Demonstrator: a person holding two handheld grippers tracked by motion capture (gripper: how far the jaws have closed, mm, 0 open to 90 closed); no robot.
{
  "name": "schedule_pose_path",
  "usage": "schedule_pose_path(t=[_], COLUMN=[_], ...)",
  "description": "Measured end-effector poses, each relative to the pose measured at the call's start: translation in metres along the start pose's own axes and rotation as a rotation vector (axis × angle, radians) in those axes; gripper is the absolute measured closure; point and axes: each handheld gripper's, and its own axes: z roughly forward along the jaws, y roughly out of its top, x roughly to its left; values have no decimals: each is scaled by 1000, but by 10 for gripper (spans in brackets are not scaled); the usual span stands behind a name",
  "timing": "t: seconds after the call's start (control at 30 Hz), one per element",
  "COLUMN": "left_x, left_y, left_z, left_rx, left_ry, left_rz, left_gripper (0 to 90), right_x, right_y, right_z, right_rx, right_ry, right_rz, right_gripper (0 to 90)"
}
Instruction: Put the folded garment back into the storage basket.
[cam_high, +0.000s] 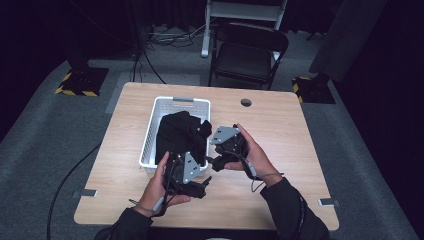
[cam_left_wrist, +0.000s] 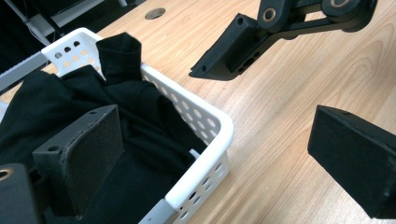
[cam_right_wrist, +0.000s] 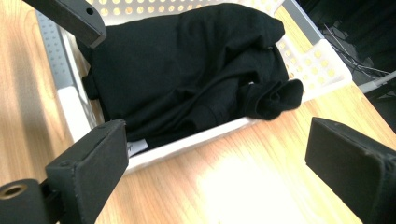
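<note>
The cloth (cam_right_wrist: 187, 70) is plain black. The basket (cam_high: 152, 131) is white with rows of round holes. The table (cam_high: 280, 130) is pale wood grain. Both grippers are black, left (cam_high: 197, 187) and right (cam_high: 214, 161), each topped by a grey plate.

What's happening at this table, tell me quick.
A person holds a tool in each hand over a wooden table. A white perforated basket sits there with a black garment bundled inside, part of it draped over the rim. The left tool is open, straddling the basket's near corner. The right tool is open too, pointed at the basket from the side. Neither grips the garment yet.
</note>
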Motion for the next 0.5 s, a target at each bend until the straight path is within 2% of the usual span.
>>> schedule_pose_path(t=[0.27,0.5], left_x=[-10,-17], left_y=[2,3], left_z=[1,3], left_rx=[-7,-6], left_ry=[-25,-29], left_rz=[19,46], left_gripper=[27,30], right_x=[2,4], right_y=[-12,-24], right_z=[-14,-21], right_rx=[-5,-7], right_ry=[-20,-29], right_rz=[-5,-4], right_gripper=[54,51])
